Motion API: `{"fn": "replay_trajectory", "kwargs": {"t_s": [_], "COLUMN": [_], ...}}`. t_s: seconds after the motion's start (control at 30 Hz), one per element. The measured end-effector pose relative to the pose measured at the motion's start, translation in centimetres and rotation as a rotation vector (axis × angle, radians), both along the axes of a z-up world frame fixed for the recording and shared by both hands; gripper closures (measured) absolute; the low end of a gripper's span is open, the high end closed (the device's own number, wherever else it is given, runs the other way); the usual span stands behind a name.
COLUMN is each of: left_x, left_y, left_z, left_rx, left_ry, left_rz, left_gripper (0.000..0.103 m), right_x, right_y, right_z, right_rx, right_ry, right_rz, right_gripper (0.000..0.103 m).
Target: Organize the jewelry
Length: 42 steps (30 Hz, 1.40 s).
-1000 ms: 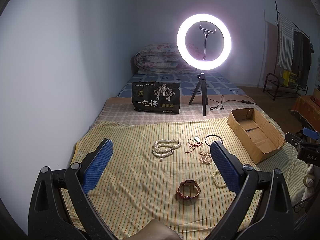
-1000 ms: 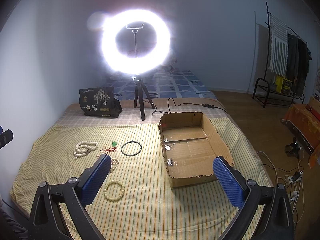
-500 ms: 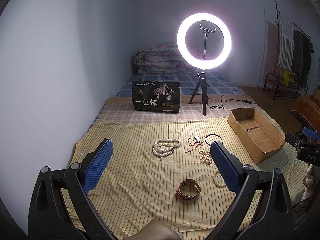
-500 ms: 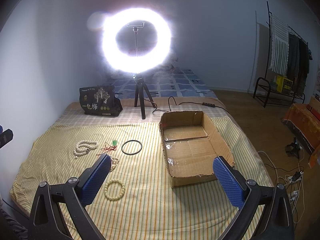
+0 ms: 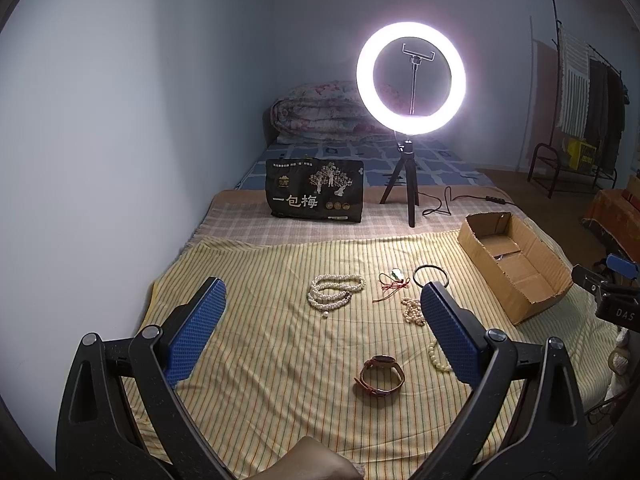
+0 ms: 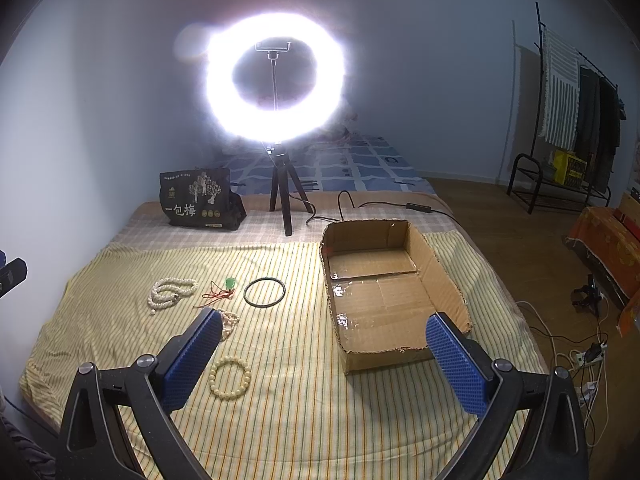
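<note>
Jewelry lies on a yellow striped cloth: a long white bead necklace, a red cord with a green pendant, a black ring bangle, a small pearl bracelet, a cream bead bracelet and a brown leather watch. An open, empty cardboard box sits to the right. My left gripper is open and empty above the cloth. My right gripper is open and empty, near the box's front edge.
A lit ring light on a tripod and a black printed bag stand behind the cloth, with a cable trailing right. A folded quilt lies at the bed's head. A clothes rack stands far right.
The right gripper has drifted slightly, so the box and jewelry sit a touch lower and nearer in its view. The left view is nearly unchanged.
</note>
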State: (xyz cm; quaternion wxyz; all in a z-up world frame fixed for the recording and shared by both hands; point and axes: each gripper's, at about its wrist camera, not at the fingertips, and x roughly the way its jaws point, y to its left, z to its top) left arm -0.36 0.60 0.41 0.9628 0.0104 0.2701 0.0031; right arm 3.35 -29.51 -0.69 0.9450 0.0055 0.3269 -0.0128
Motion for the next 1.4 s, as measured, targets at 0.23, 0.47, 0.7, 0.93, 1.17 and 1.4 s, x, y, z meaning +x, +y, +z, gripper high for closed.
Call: {"fn": "replay_trajectory", "kwargs": {"t_s": [0.23,0.47,0.7,0.93,1.17,1.4], "left_x": [0.2,1.3,3.2,4.6,6.5,8.3], "left_y": [0.0,0.7,1.5,2.3,1.8,0.1], "left_z": [-0.3,-1.3,-3.2,-5.0,-8.1,-12.5], "left_rx": [0.008,0.006,-0.061,-0.068,-0.080,-0.175], "left_ry": [0.010,0.066,0.195,0.253,0.383,0.589], "left_rz": [0.007,0.016,-0.034,-0.049,-0.109,-0.178], "left_gripper": [0.003,0.003,0.003,0.014,0.037,0.053], "right_x": [0.1,0.2,1.1,2.5,4.6,6.5], "right_y": [0.1,0.6,0.7,2.1,3.8,5.4], "right_z": [0.0,-0.2,-0.7,-1.8,-5.6,-10.2], "right_rx": [-0.007,-0.030,-0.040,-0.077,-0.067,-0.054], "right_ry": [0.006,-0.025,-0.053,-0.009,0.175,0.361], "right_rz": [0.003,0.015,0.060,0.172,0.289,0.360], "right_gripper": [0.000,0.000,0.000,0.000,0.011,0.036]}}
